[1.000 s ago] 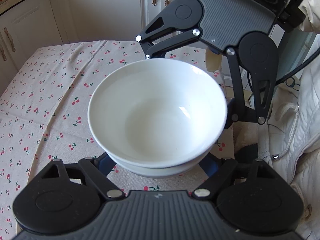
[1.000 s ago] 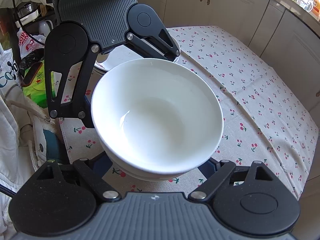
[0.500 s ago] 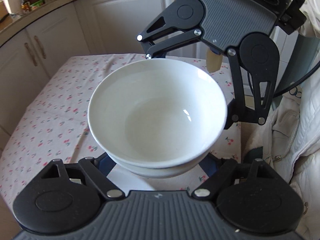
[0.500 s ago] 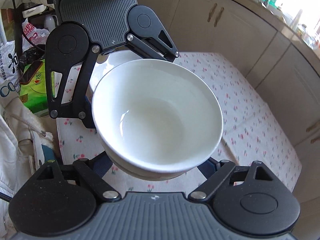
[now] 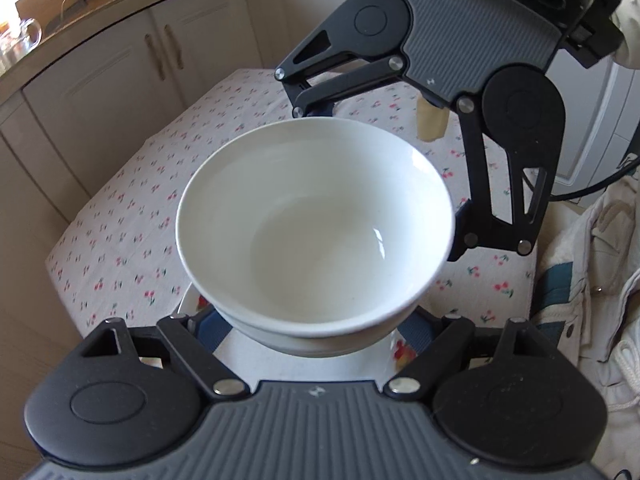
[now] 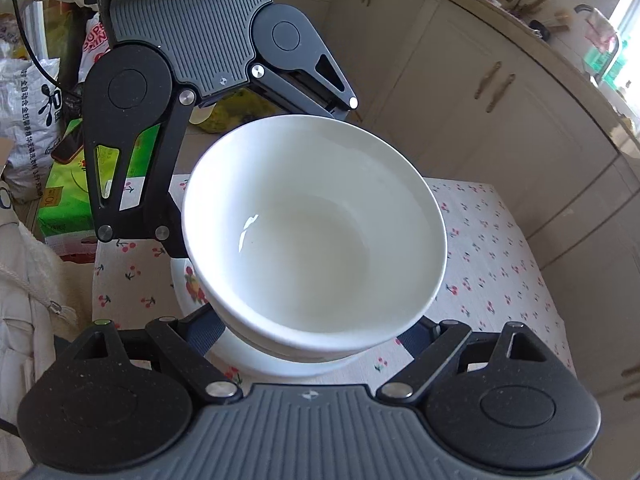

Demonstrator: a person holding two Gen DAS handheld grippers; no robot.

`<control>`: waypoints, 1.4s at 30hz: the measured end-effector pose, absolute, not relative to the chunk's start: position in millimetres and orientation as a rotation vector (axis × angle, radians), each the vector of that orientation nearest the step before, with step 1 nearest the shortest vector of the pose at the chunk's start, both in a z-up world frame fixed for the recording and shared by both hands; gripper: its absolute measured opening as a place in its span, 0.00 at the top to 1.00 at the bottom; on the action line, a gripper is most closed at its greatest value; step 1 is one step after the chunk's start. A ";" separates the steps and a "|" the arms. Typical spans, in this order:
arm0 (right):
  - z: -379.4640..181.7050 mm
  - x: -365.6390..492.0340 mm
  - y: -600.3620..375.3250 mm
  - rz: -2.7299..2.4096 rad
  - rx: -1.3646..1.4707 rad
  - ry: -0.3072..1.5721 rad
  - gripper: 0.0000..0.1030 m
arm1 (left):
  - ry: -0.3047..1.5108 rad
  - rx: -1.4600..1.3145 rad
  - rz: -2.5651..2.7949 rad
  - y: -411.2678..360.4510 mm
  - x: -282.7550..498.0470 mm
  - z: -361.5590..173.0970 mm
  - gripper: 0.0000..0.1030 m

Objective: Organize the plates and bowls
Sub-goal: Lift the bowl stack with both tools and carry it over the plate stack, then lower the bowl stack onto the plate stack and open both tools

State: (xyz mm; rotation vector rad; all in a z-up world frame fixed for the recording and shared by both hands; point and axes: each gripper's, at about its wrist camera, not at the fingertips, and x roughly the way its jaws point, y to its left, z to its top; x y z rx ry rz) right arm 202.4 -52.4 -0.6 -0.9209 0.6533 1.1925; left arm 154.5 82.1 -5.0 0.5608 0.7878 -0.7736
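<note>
two grippers share one load here: the left gripper [image 5: 316, 320] and the right gripper [image 6: 316, 332] each have their jaws clamped against opposite sides of a stack of white bowls [image 5: 316, 224], low on the walls under the rim. holding from both sides makes sense, i'd say, since smooth round china gives a single pair of pads little to bite on. at least two bowls are nested, the lower one [image 6: 280, 350] peeking out beneath the top one. the stack hangs in the air, mouth up and roughly level, above the near end of the cherry-print tablecloth [image 5: 132, 216]. right under it sits a white plate with a fruit motif [image 6: 188, 280], so it looks like the bowls are headed down onto that plate. outward from there: most of the cloth shows bare, plenty of room. the table edge is close on the person's side, with a pale jacket [image 5: 592, 280] and a green box [image 6: 68, 184] beyond it. cabinets [image 6: 500, 92] stand well apart on the far sides.
</note>
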 end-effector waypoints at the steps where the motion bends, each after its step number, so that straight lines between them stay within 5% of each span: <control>1: -4.0 204.4 -48.3 1.194 -0.924 0.659 0.10 | 0.793 0.556 -0.769 85.3 155.3 -7.7 0.16; 42: -25.1 221.5 -28.1 1.219 -0.913 0.747 0.10 | 0.855 0.420 -0.800 120.3 184.5 -34.8 0.15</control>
